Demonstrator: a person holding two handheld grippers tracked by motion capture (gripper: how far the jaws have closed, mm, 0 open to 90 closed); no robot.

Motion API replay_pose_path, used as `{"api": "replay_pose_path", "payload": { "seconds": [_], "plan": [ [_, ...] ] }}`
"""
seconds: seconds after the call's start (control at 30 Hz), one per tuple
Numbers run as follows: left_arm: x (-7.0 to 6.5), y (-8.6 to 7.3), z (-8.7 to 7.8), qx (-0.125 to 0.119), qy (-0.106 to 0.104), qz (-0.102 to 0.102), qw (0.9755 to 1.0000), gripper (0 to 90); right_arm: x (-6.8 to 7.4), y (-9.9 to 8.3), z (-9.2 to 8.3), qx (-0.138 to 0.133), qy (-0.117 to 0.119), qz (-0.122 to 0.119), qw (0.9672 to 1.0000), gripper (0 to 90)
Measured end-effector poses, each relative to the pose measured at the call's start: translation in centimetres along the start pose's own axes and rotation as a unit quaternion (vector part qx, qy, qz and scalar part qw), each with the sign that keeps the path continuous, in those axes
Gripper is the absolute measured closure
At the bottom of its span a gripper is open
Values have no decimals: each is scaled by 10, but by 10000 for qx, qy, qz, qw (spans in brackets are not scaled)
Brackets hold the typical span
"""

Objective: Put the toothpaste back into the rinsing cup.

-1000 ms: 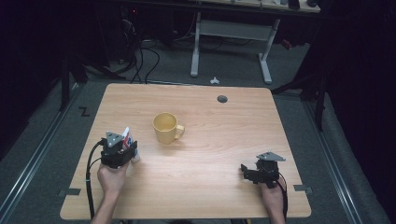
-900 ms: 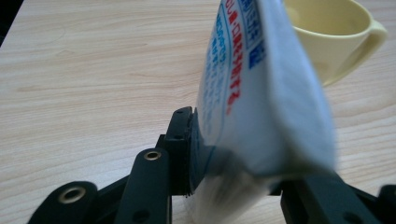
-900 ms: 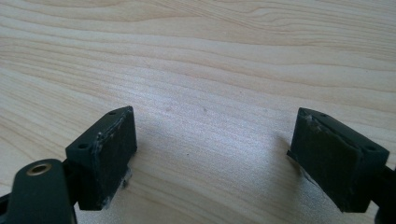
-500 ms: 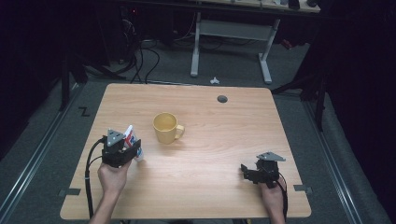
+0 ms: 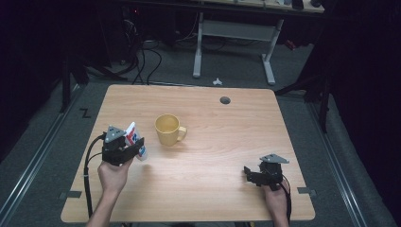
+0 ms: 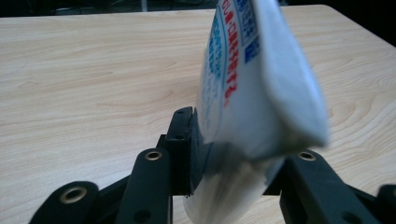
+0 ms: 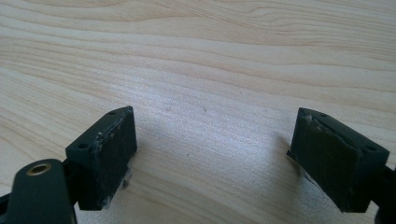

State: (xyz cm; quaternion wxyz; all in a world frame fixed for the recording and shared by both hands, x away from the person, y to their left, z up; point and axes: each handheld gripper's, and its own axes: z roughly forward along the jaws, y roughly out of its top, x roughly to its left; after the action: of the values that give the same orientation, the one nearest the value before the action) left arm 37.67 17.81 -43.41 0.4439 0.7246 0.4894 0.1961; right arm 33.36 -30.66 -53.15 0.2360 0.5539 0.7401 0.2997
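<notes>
At lower left of the high view, the left hand-held gripper (image 5: pixel 133 147) is clamped on a white packet with red and blue print (image 5: pixel 134 140), possibly a soft tube, just left of a yellow ceramic mug (image 5: pixel 168 129) on the pale wooden counter (image 5: pixel 227 137). At lower right, the right hand-held gripper (image 5: pixel 248 174) has its jaws apart, holding nothing.

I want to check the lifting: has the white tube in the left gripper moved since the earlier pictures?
Yes. The white tube, clamped in the left gripper, now sits closer to the yellow mug in the high view.
</notes>
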Motion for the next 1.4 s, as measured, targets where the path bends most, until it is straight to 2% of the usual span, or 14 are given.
{"api": "replay_pose_path", "payload": {
  "seconds": [0.33,0.53,0.67,0.8,0.9,1.27,1.4],
  "plan": [
    [-2,12,1,-8,-208,-5,9998,655,0,0,0,0,1,-2,10000,144],
    [-4,20,2,6,-241,86,9997,656,0,0,0,2,0,5,10000,144],
    [-5,26,3,-31,-314,56,9995,656,0,0,0,2,0,5,10000,144],
    [-7,32,3,-3,-333,138,9994,657,0,0,0,1,2,4,10000,144],
    [-7,35,4,18,-454,142,9989,657,0,0,0,2,1,5,10000,144],
    [-11,50,7,56,-472,263,9985,657,0,0,0,3,2,5,10000,144],
    [-11,55,10,41,-499,247,9984,657,0,0,0,3,2,4,10000,144]
  ]
}}
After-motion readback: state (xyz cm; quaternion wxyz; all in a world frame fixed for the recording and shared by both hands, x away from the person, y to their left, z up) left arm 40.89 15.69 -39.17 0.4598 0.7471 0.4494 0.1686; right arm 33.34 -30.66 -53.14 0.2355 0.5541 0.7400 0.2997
